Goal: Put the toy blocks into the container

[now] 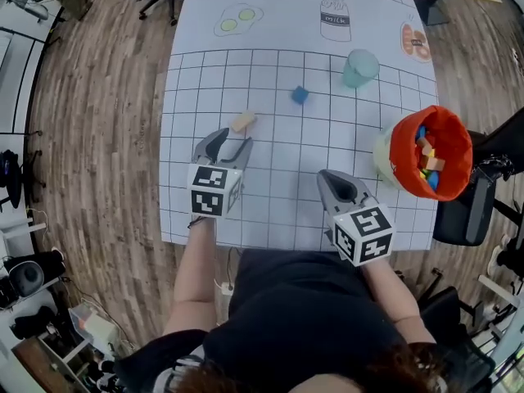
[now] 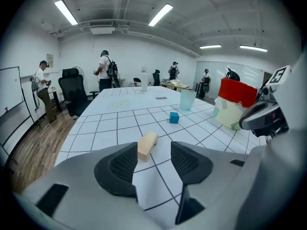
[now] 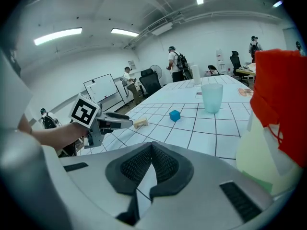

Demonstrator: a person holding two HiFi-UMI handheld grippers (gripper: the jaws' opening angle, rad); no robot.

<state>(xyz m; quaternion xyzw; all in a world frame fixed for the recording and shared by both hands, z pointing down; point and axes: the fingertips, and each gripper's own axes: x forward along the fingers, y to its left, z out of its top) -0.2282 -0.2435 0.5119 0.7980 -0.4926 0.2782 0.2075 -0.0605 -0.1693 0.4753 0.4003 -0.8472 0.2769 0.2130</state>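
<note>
A tan block (image 1: 243, 122) (image 2: 147, 145) lies on the gridded mat, just beyond the tips of my left gripper (image 1: 233, 141) (image 2: 154, 150). That gripper is open and the block sits ahead of the gap, untouched by the pads. Farther off lies a small blue cube (image 1: 300, 95) (image 2: 174, 118) (image 3: 174, 115). The container (image 1: 430, 152) (image 2: 235, 107) (image 3: 280, 104) is a pale bucket with a red liner at the table's right edge, with several coloured blocks inside. My right gripper (image 1: 329, 177) (image 3: 151, 146) is shut on nothing, near the table's front and left of the container.
A translucent teal cup (image 1: 360, 67) (image 3: 212, 97) stands beyond the blue cube. The white mat (image 1: 270, 219) bears printed egg, milk and food pictures at its far end. Office chairs and several people stand in the room behind. A black chair sits right of the bucket.
</note>
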